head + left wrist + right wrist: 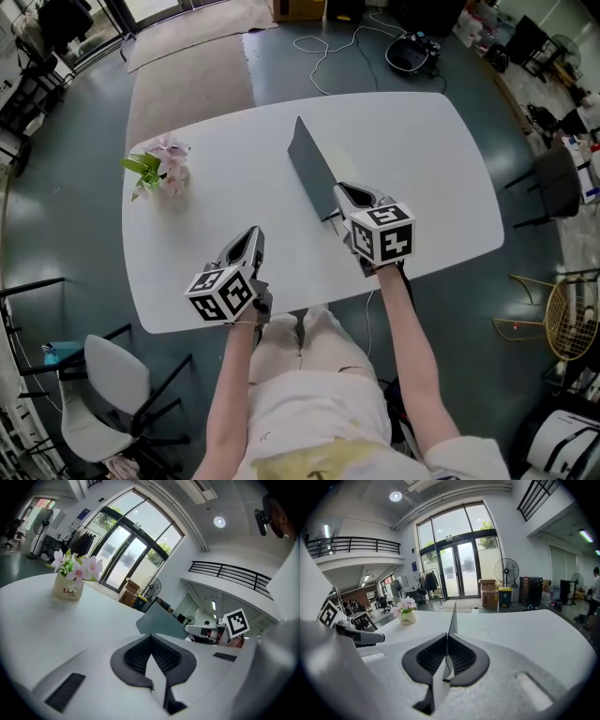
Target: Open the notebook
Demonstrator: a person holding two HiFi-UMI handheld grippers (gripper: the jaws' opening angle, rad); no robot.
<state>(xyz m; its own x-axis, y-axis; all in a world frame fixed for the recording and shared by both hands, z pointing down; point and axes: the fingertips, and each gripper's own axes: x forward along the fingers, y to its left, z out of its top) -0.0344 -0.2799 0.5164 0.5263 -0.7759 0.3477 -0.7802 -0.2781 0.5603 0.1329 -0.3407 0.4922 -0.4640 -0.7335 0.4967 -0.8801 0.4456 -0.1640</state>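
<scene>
Notebook (314, 167), head view: position? (Operator)
On the white table (431, 141), cover raised. The right gripper (340, 191) clamps the cover's near edge; the left gripper (254, 234) sits apart. (Inspector)
Left gripper view? (Operator)
Jaws together, nothing between; the cover's broad grey face shows here. (Inspector)
Right gripper view? (Operator)
Cover edge-on, pinched between closed pads. (Inspector)

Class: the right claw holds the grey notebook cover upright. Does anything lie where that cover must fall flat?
Nothing visible. The white table left of the grey notebook cover in the head view is bare; the pot of pink flowers and the left claw stand well clear.
</scene>
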